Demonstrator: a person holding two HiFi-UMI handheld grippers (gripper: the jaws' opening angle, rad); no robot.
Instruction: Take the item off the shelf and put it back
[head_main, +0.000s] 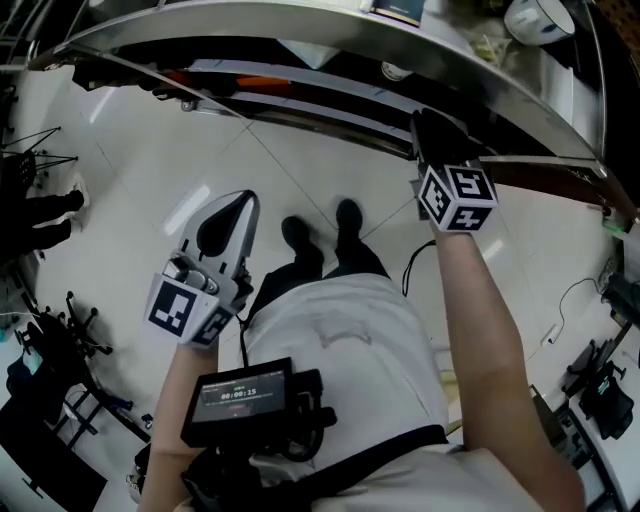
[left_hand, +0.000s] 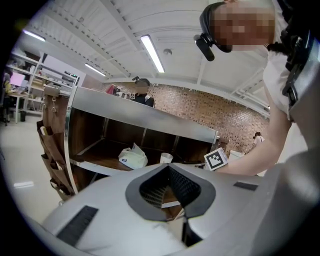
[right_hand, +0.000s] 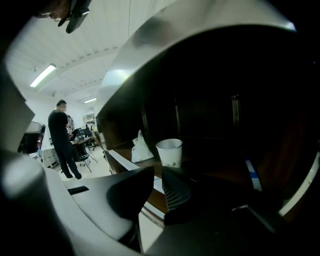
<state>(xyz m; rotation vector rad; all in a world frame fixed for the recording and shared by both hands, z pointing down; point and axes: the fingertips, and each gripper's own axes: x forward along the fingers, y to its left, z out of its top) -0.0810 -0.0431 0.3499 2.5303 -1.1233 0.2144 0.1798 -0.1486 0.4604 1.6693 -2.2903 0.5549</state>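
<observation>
Right tool (right_hand: 157, 171), jaws barely parted and empty, points at the paper cup (right_hand: 170, 151) near the table's (right_hand: 121, 161) front edge. Left tool (left_hand: 167, 167) is pressed together, empty. Nothing taken yet.

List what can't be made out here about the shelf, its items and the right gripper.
Head view: the right gripper has its tips under the shelf top, which also hides the paper cup and white bag.
Right gripper view: the paper cup's print is too small and dim to read; the back of the shelf is in darkness.
Left gripper view: the white bag's logo is too small to read.
</observation>
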